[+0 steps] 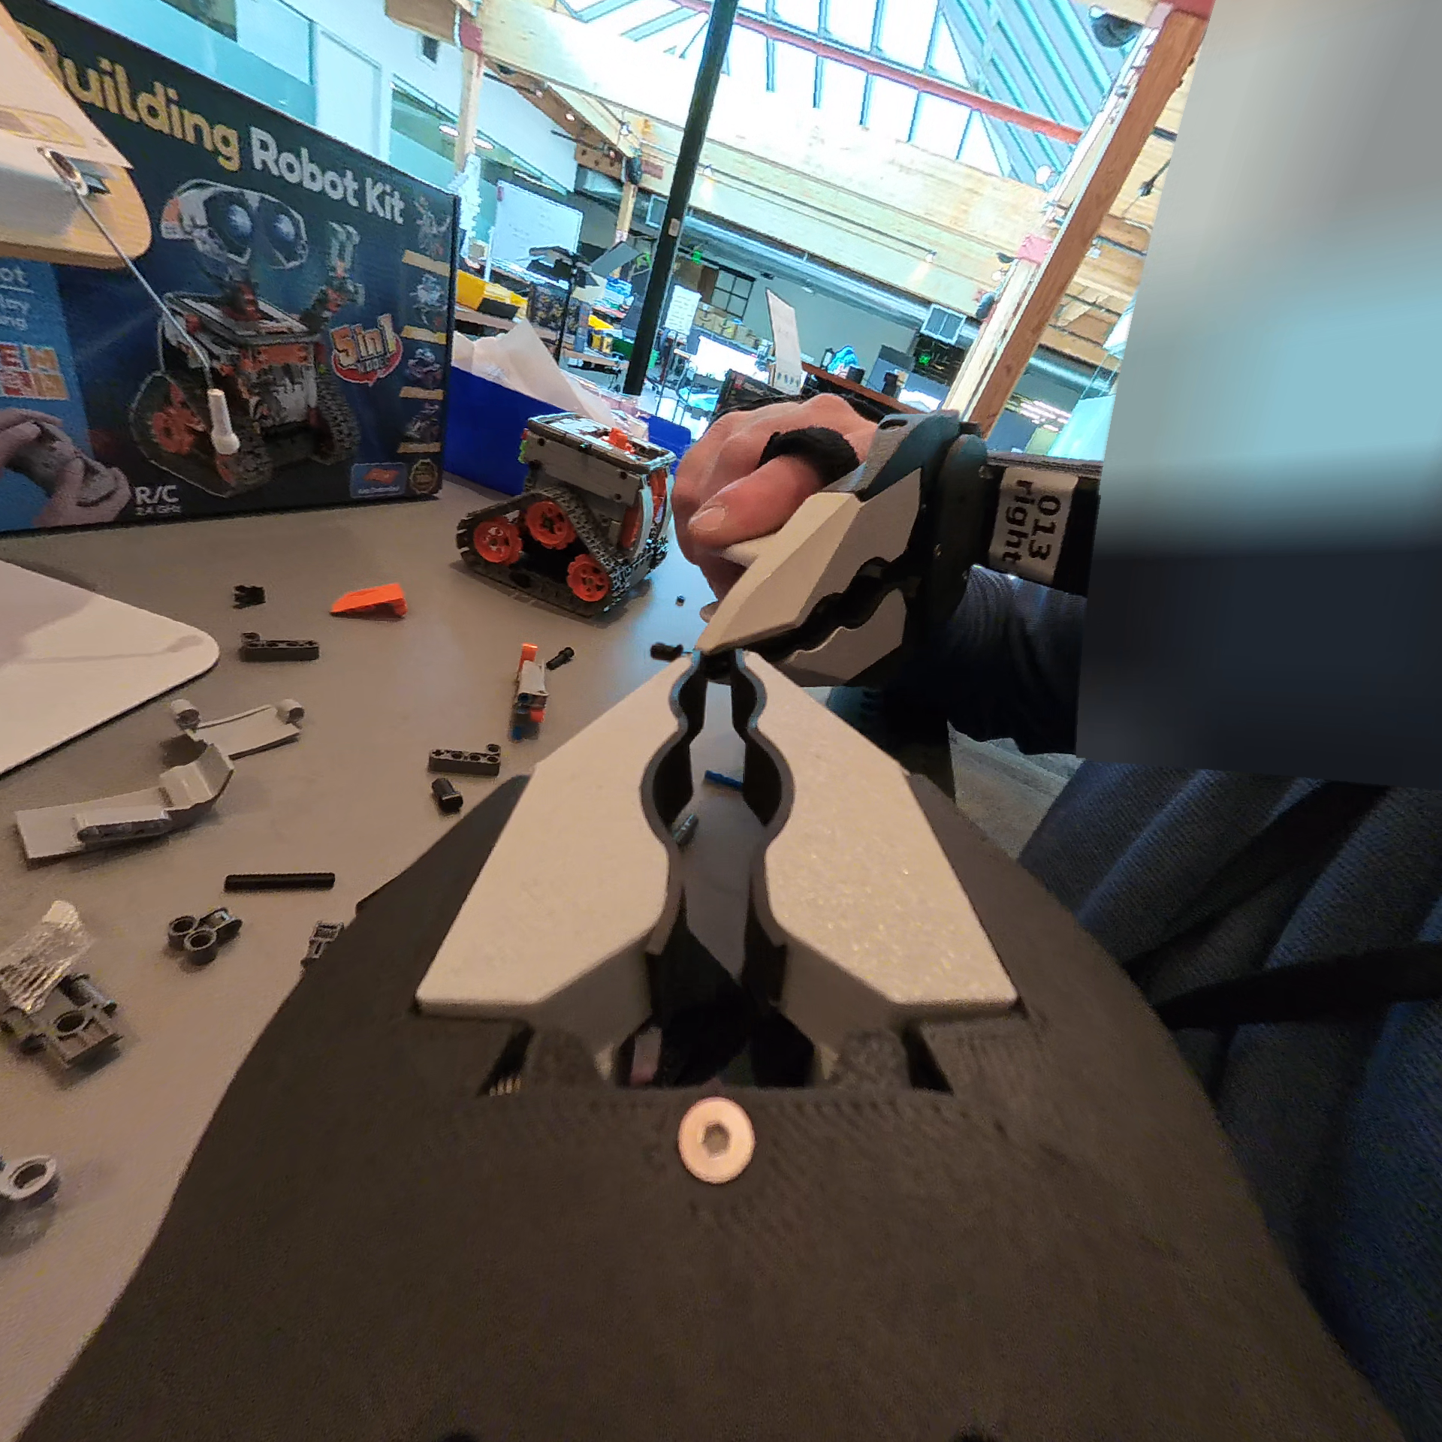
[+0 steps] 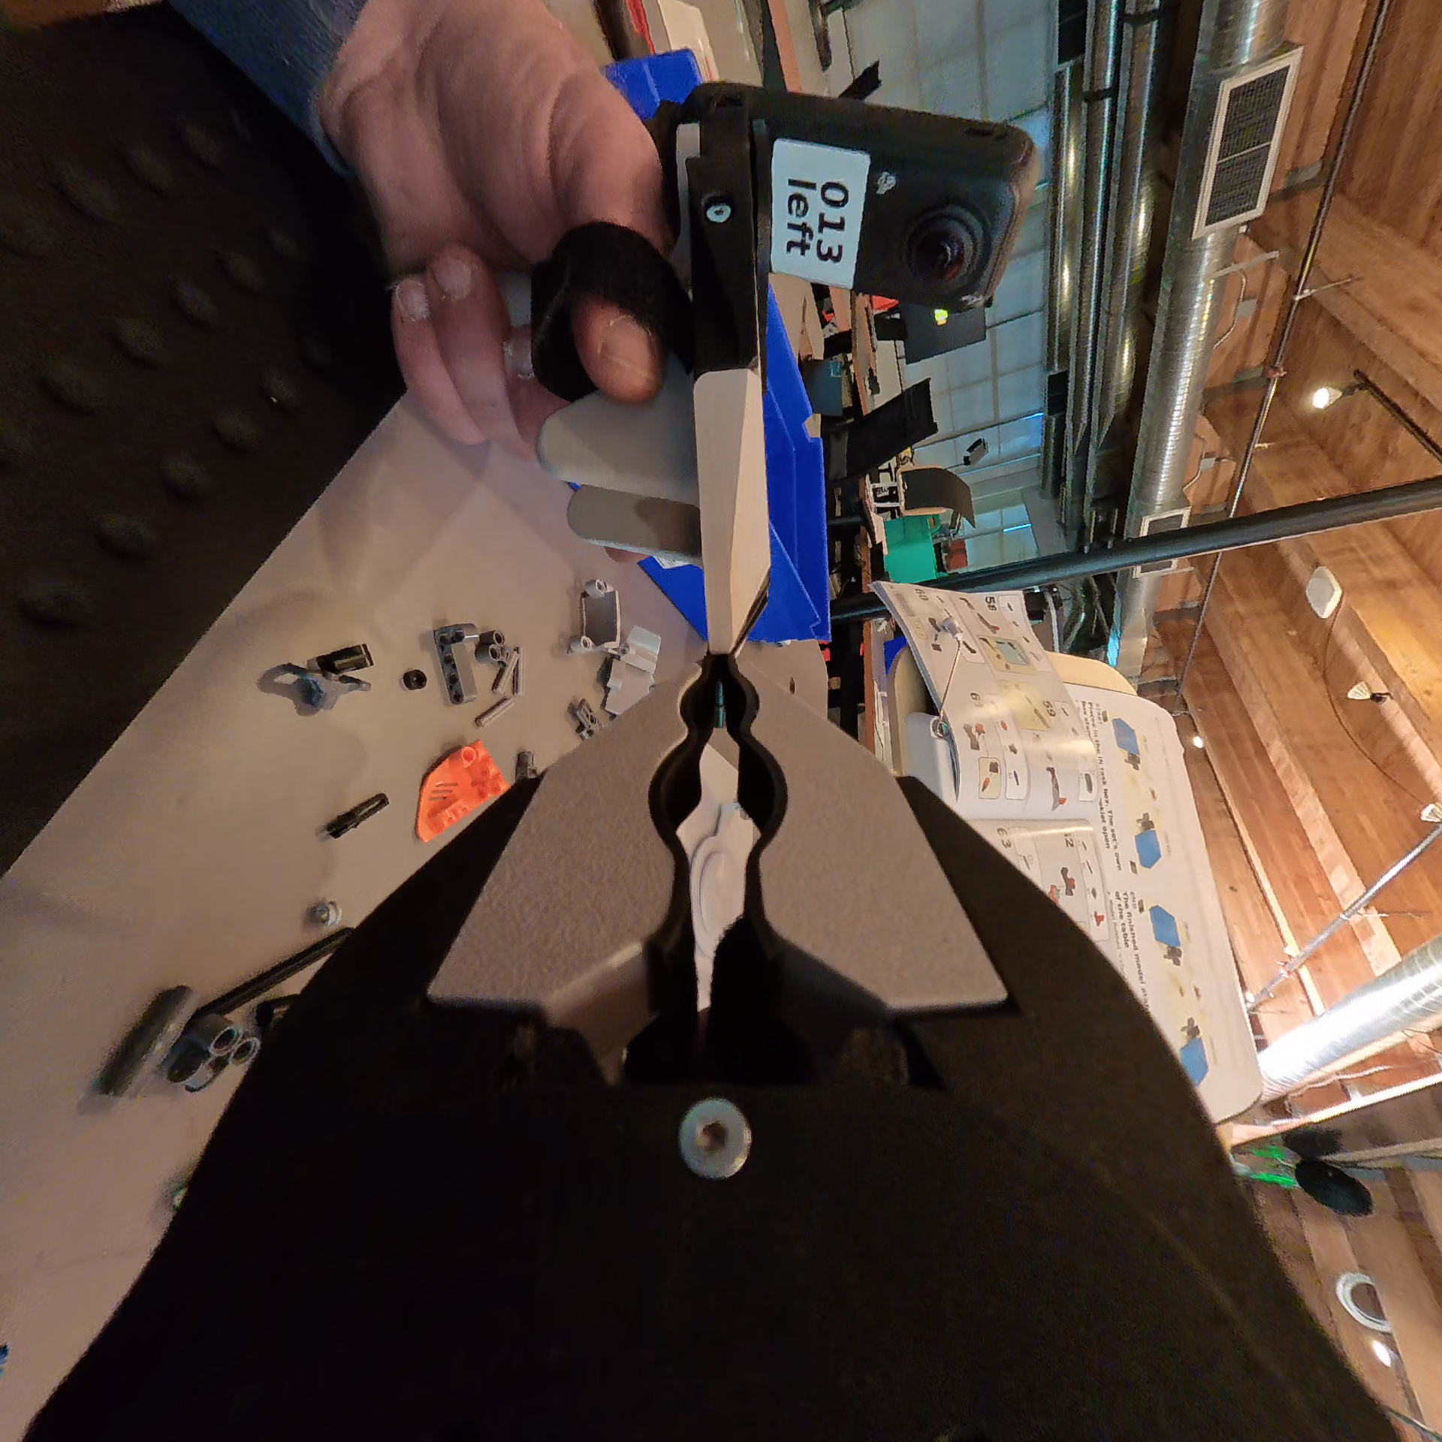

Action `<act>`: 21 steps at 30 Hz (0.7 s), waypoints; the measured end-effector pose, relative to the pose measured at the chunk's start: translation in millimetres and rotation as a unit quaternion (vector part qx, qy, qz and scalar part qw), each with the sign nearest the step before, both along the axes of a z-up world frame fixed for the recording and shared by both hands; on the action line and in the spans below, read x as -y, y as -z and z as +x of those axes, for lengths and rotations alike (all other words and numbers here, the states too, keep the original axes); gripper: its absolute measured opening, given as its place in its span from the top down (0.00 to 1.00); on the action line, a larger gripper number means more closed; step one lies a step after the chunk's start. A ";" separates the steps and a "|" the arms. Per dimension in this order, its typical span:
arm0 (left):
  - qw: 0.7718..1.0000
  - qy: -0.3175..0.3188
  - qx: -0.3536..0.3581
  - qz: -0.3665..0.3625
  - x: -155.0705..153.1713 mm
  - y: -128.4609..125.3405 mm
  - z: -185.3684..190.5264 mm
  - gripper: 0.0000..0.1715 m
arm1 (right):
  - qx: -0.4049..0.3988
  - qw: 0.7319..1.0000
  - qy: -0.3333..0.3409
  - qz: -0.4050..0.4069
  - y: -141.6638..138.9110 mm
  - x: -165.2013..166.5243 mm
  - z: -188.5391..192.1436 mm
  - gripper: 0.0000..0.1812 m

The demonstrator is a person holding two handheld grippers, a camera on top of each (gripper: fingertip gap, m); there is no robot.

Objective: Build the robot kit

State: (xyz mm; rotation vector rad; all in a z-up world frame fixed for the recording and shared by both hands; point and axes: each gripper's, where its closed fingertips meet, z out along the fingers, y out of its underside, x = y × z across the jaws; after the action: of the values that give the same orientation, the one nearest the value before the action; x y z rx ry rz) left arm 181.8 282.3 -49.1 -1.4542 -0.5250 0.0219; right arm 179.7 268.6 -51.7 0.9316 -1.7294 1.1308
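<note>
My left gripper [image 1: 714, 663] and my right gripper [image 2: 722, 673] meet tip to tip above the grey table [image 1: 390, 726]. Each is shut on a small black building-kit piece [image 1: 716, 677] pinched at its tips, and the piece also shows in the right wrist view [image 2: 722, 702]. I cannot tell whether it is one piece or two joined. The right gripper [image 1: 710, 641] comes in from the right in the left wrist view. The left gripper [image 2: 729, 641] comes down from above in the right wrist view. A hand [image 2: 499, 234] holds each.
A tracked grey and orange robot model [image 1: 570, 523] stands behind, before the kit box [image 1: 234, 312] and a blue bin [image 1: 499, 421]. Loose parts lie left: an orange wedge [image 1: 368, 601], grey curved panels [image 1: 156, 788], black pins. An open instruction booklet [image 2: 1014, 741] stands nearby.
</note>
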 end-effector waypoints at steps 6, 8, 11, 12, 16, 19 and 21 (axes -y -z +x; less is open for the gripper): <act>1.000 0.019 0.006 0.018 0.6 -2.2 3.4 1.00 | 0.031 0.999 -0.012 -0.013 -2.2 -1.6 2.6 1.00; 1.000 0.018 0.009 0.018 0.2 -0.9 2.9 1.00 | 0.041 0.999 -0.012 -0.013 -0.6 -1.9 2.0 1.00; 1.000 0.003 0.005 0.011 1.1 0.7 -0.6 1.00 | 0.043 0.999 -0.002 -0.012 0.9 -1.5 -1.3 1.00; 1.000 -0.010 0.001 0.004 1.9 1.8 -3.5 1.00 | 0.040 0.999 0.007 -0.012 0.8 -1.2 -3.9 1.00; 0.999 -0.035 -0.005 -0.030 -1.7 8.8 -7.0 0.95 | 0.019 0.999 0.025 -0.009 3.9 0.6 -8.0 1.00; 0.999 -0.040 -0.010 -0.034 -0.9 8.9 -7.0 0.96 | 0.011 1.000 0.028 -0.010 4.4 1.3 -7.2 1.00; 0.998 -0.040 -0.009 -0.038 -1.3 11.2 -7.2 0.96 | -0.020 0.999 0.030 -0.001 6.4 1.0 -7.6 1.00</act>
State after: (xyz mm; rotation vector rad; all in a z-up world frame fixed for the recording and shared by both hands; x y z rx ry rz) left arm 174.6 283.7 -60.3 -1.5061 -0.5729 0.1188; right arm 172.1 267.6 -58.1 0.8910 -1.7125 1.0678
